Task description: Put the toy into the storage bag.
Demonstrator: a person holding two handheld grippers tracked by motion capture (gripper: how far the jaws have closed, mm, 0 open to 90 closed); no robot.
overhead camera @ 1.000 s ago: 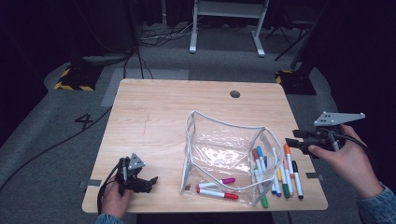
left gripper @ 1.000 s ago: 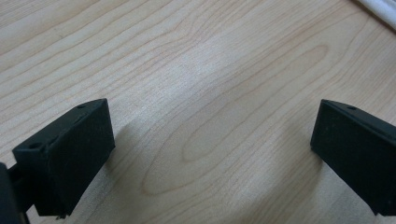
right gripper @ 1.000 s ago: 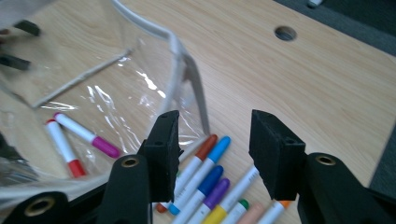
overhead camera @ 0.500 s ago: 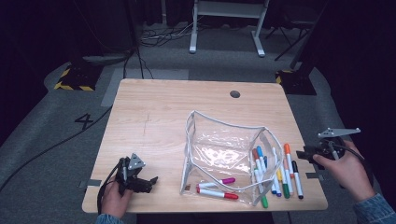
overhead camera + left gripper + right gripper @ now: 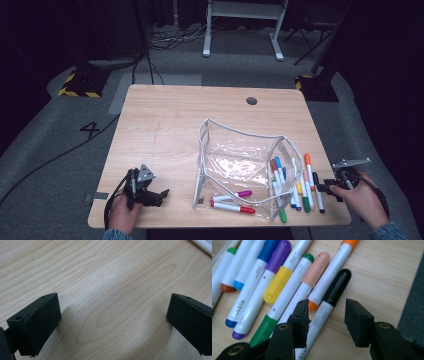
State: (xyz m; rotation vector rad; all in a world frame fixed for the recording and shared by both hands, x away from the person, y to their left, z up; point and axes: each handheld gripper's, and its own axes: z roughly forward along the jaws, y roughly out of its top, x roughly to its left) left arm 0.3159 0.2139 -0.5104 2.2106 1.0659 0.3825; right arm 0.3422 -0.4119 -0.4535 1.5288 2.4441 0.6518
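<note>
At the lower right of the high view, the right gripper (image 5: 330, 189) sits low at the counter's (image 5: 170, 125) right edge, held in a hand (image 5: 367, 202), just beside a row of markers (image 5: 295, 182) that lie side by side on the wood. In the right gripper view its two black fingers (image 5: 300, 317) stand spread with a gap between them, and the black marker (image 5: 329, 305), the outermost of the row, lies in that gap with its black cap toward the top of the frame; the left finger sits over the marker's white barrel, the right finger is clear of it over bare wood, and the pads do not press on it. Next to it in that view lie an orange-ended marker (image 5: 332, 270), a peach-capped one (image 5: 312, 277), then green, yellow and purple, and blue ones toward the upper left. A clear pouch (image 5: 240, 160) with a white rim stands open in the middle of the counter in the high view, and a pink marker (image 5: 232, 195) and a red marker (image 5: 232, 207) lie at its lower end. At the lower left, the left gripper (image 5: 155, 195) rests on the counter in the other hand (image 5: 122, 212); in the left gripper view its fingers (image 5: 37, 322) stand wide apart over bare wood grain, with nothing between them.
</note>
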